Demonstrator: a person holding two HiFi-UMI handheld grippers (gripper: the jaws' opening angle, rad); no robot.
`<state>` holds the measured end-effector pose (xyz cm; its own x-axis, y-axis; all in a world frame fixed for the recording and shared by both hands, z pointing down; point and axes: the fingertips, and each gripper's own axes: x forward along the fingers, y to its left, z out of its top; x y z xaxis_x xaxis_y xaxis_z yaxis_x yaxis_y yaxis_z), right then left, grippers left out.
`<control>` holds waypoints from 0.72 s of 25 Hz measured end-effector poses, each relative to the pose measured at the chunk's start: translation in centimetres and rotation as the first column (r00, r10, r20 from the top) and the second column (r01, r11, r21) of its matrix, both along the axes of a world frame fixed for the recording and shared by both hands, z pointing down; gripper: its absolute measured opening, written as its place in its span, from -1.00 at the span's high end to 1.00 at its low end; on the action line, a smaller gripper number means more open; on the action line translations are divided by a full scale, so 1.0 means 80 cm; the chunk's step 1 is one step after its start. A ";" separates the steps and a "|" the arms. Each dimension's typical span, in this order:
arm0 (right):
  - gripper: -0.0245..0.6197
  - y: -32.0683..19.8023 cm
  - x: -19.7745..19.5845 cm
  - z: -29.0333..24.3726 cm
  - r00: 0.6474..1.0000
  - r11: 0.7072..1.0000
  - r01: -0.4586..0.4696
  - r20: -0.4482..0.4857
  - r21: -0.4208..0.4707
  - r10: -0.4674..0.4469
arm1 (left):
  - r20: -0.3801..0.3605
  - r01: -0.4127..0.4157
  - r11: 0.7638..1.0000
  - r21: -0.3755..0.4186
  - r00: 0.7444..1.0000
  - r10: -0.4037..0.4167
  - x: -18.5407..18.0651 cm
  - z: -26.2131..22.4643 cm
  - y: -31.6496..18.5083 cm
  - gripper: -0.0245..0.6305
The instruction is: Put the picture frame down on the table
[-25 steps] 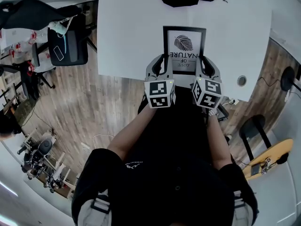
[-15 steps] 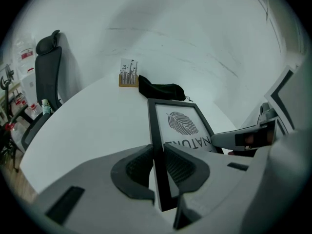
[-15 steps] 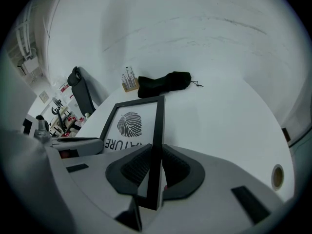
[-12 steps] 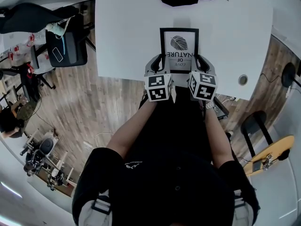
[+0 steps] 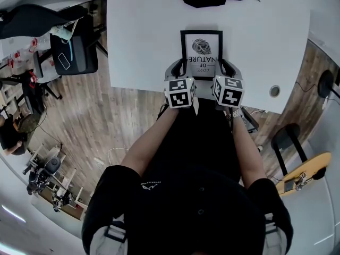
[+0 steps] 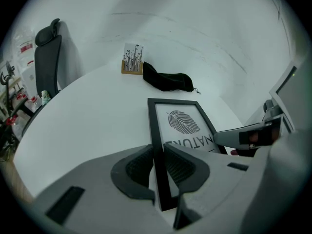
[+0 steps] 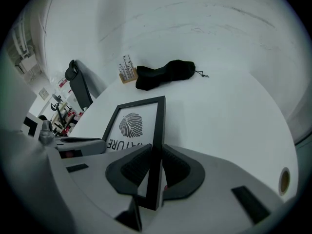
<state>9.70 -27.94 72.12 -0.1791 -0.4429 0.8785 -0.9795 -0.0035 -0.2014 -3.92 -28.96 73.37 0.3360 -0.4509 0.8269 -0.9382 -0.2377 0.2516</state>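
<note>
While grippers (image 6: pixel 158 156) (image 7: pixel 155 156) clamp it, the picture frame (image 5: pixel 202 49) (leaf print) seemingly touches table (image 5: pixel 146 33).

Black cloth pouch (image 6: pixel 168 81) lies slumped at the far side, its drawstring trailing off the right end as the left gripper view shows it. Just left of it is a small wooden block (image 6: pixel 132 62) holding an upright card with dark plant drawings. Cannot tell whether the pouch and block touch.

Pale wood-plank floor (image 5: pixel 106 126) below. On the left of the head view is a black office chair (image 5: pixel 74 52) with light items on it, too small to identify. Beyond it is shelving with red-topped items (image 5: pixel 21 54).

On the right is a dark chair (image 5: pixel 287 142), with a yellow skateboard-like board (image 5: pixel 304 177) near it. At lower left are cluttered wheeled stands (image 5: pixel 45 179), their detail unreadable.
</note>
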 end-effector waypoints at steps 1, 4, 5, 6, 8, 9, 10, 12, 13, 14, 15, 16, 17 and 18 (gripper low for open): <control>0.71 0.000 -0.001 0.002 1.000 1.000 0.001 0.001 -0.005 -0.001 | 0.002 -0.003 1.000 -0.003 1.000 0.003 0.000 0.002 -0.001 0.70; 0.71 0.000 -0.001 0.009 1.000 1.000 -0.004 0.008 -0.021 0.004 | 0.013 -0.008 1.000 -0.012 1.000 0.008 -0.001 0.006 -0.003 0.70; 0.71 0.000 -0.002 0.011 1.000 1.000 -0.005 0.010 -0.026 0.005 | 0.014 -0.007 1.000 -0.017 1.000 0.007 -0.002 0.007 -0.002 0.70; 0.71 0.000 -0.002 0.013 1.000 1.000 -0.004 0.012 -0.030 0.004 | 0.015 -0.006 1.000 -0.021 1.000 0.007 -0.002 0.008 -0.002 0.70; 0.71 -0.001 -0.003 0.015 1.000 0.999 0.000 0.013 -0.036 0.001 | 0.016 -0.009 1.000 -0.024 1.000 0.009 -0.003 0.010 -0.004 0.70; 0.71 -0.001 -0.004 0.017 1.000 0.999 0.000 0.013 -0.039 0.000 | 0.017 -0.011 1.000 -0.026 1.000 0.012 -0.004 0.011 -0.004 0.70; 0.71 -0.001 -0.004 0.018 1.000 0.999 -0.002 0.015 -0.042 0.003 | 0.017 -0.015 1.000 -0.027 1.000 0.015 -0.004 0.011 -0.004 0.70; 0.71 0.000 -0.003 0.021 1.000 0.999 -0.012 0.019 -0.049 0.013 | 0.017 -0.023 0.999 -0.026 1.000 0.024 -0.003 0.012 -0.004 0.70; 0.71 0.000 -0.003 0.022 1.000 0.999 -0.016 0.019 -0.051 0.017 | 0.017 -0.028 0.999 -0.024 0.999 0.028 -0.003 0.012 -0.004 0.70; 0.71 0.000 -0.002 0.023 1.000 0.998 -0.019 0.019 -0.053 0.020 | 0.017 -0.031 0.999 -0.023 0.999 0.032 -0.002 0.012 -0.005 0.70; 0.71 0.001 -0.002 0.023 1.000 0.998 -0.021 0.018 -0.056 0.023 | 0.017 -0.034 0.999 -0.023 0.999 0.035 -0.002 0.012 -0.005 0.70; 0.71 0.001 -0.002 0.024 1.000 0.998 -0.023 0.017 -0.058 0.024 | 0.017 -0.037 0.999 -0.022 0.999 0.038 -0.002 0.012 -0.005 0.70; 0.71 0.001 -0.002 0.024 1.000 0.998 -0.023 0.016 -0.060 0.024 | 0.019 -0.041 0.999 -0.021 0.999 0.041 -0.001 0.012 -0.005 0.69; 0.71 0.001 -0.002 0.025 1.000 0.998 -0.024 0.016 -0.063 0.025 | 0.021 -0.045 0.999 -0.020 0.999 0.045 -0.001 0.012 -0.005 0.69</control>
<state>9.57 -27.83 74.14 -0.1841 -0.3914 0.9016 -0.9754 -0.0404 -0.2167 -4.01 -29.33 74.34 0.3375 -0.4195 0.8427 -0.9319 -0.2751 0.2362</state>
